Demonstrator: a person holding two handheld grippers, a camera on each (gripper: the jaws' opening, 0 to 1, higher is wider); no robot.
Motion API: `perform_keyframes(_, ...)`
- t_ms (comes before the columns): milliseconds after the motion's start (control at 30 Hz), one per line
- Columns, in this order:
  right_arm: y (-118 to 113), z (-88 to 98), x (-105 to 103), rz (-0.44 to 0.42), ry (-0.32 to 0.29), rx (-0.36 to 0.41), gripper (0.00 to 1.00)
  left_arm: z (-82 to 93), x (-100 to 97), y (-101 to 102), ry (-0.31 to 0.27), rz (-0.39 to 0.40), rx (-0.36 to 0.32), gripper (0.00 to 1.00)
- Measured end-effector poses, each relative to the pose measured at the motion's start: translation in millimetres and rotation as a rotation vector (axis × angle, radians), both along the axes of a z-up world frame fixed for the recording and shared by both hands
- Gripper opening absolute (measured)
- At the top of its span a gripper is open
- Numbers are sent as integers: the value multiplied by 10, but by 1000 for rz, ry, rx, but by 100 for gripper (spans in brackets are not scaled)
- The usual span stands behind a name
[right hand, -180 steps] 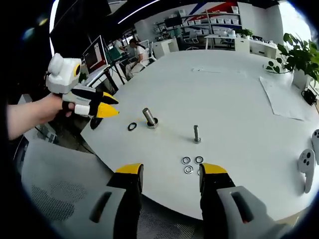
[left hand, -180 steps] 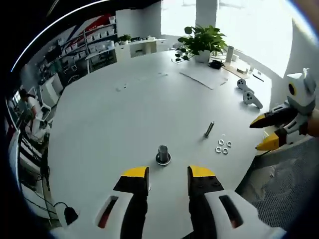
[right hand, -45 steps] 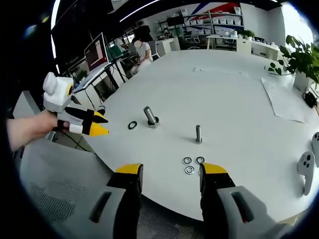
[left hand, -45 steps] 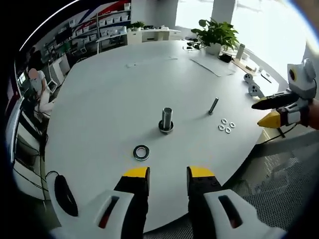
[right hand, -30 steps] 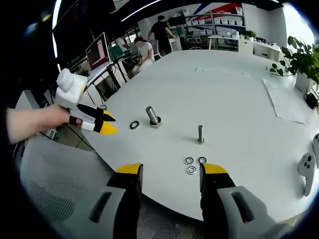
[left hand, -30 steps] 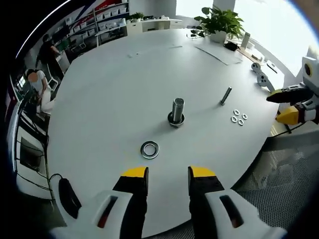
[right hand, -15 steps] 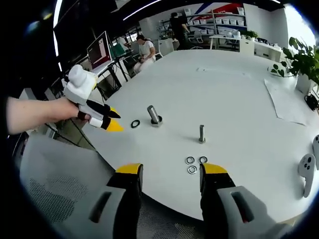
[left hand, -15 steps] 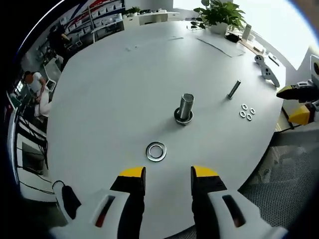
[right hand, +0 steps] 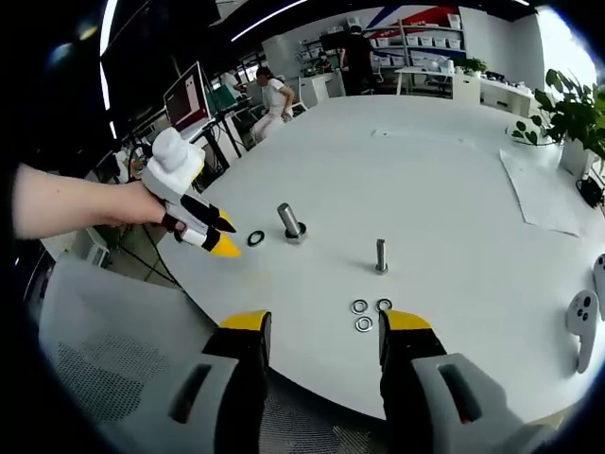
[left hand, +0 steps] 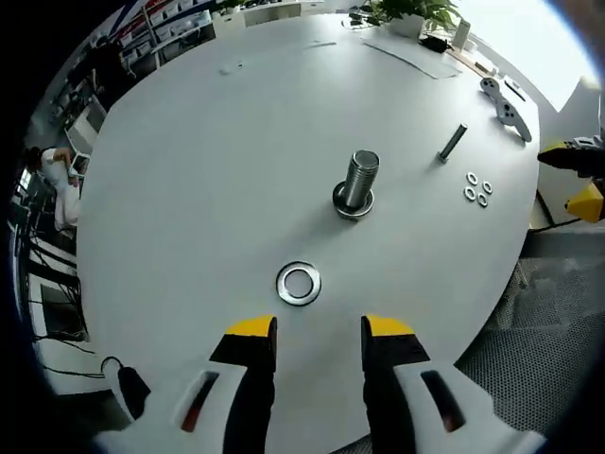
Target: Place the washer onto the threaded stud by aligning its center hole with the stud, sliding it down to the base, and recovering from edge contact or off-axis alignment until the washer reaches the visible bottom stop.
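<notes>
Silver and flat, the large steel washer (left hand: 299,284) lies on the round white counter (left hand: 189,189) directly ahead of your left gripper (left hand: 319,329), just beyond the yellow tips of its jaws and a touch to their left side in the left gripper view. Those jaws stand parted and hold nothing. Straight on past the washer, along nearly the same line, the thick threaded steel stud (left hand: 358,183) stands upright on its own base, clear of the washer. So the order from your left hand outward is jaws, washer, stud; that line is what the coming move turns on.

In the right gripper view your left gripper (right hand: 218,237) hovers just beside the washer (right hand: 255,237), with the stud (right hand: 290,221) next along. Your right gripper (right hand: 317,326) sits back at the counter's near edge, its jaws also parted and empty, well apart from the washer. The left hand is plainly the nearer one.

A slim upright bolt (right hand: 380,256) and three small loose washers (right hand: 367,313) lie closer to the right jaws; I judge them no part of this step.

Because the washer lies flat, its rim offers little to pinch. You'll probably need to come down steeply over one edge, then carry it forward and level it above the stud's top before lowering.
</notes>
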State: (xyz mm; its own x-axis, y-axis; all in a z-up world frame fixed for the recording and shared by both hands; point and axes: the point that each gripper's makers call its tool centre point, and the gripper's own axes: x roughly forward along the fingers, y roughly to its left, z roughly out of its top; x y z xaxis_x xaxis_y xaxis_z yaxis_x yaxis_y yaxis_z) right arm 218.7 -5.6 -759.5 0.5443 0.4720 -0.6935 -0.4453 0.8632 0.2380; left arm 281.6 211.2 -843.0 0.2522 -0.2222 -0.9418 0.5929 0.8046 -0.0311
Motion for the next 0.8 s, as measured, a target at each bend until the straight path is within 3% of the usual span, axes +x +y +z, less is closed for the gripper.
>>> perform_keyframes(267,-41,-3,6,-14,0,-3,48,-150,214,-19,24,-15,32,32)
perform_keyframes(467,-44,-7,5,-14,1,-6,48,-246,227,-27,48,-37,68,29)
perform_keyframes(500,-42,-3,9,-14,0,-6,48,-234,287,-26,19,-62,73,28)
perform_keyframes(733,-26,-8,3,-5,0,-6,48,-233,278,-44,58,-59,91,27)
perform_keyframes(800,-29,-4,7,-7,-1,-4,48,-232,274,-41,67,-64,100,22)
